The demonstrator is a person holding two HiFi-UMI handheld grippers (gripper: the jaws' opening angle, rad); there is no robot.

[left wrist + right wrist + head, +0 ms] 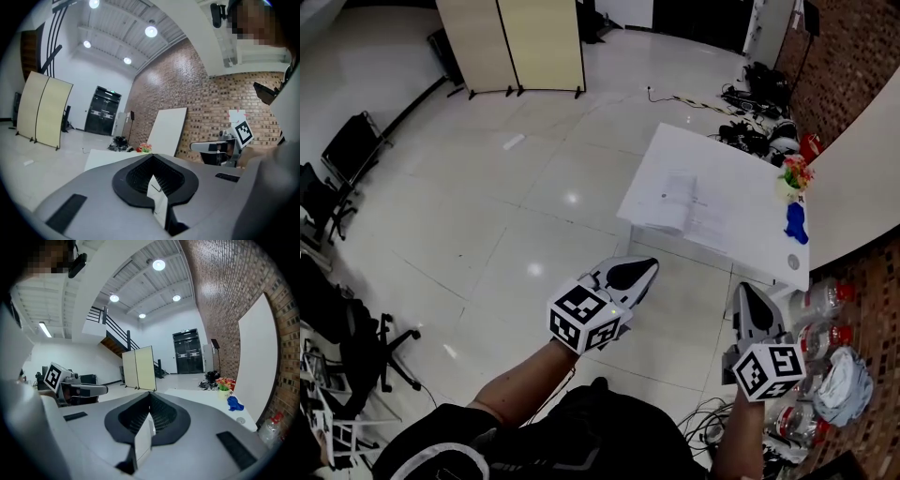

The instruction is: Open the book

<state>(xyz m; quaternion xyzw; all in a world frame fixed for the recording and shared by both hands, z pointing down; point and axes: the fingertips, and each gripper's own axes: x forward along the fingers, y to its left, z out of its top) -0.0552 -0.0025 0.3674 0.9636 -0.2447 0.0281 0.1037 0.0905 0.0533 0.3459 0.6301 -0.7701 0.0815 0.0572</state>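
Note:
In the head view a white book (667,200) lies flat on a white table (675,150) across the floor ahead; I cannot tell whether it is open or closed. My left gripper (648,267) is held in the air short of the table's near edge, jaws together and empty. My right gripper (742,290) hangs beside it, further right, also shut and empty. The left gripper view shows its own jaws (151,157) meeting, with the table (101,157) far ahead. In the right gripper view the jaws (150,394) meet too, and the table (197,395) lies beyond.
On the table's right end stand a pot of flowers (794,176), a blue object (796,223) and a small round disc (794,262). Plastic bottles (825,300) sit on the floor at right. A big white board (862,178) leans on the brick wall. A folding screen (511,42) stands far back.

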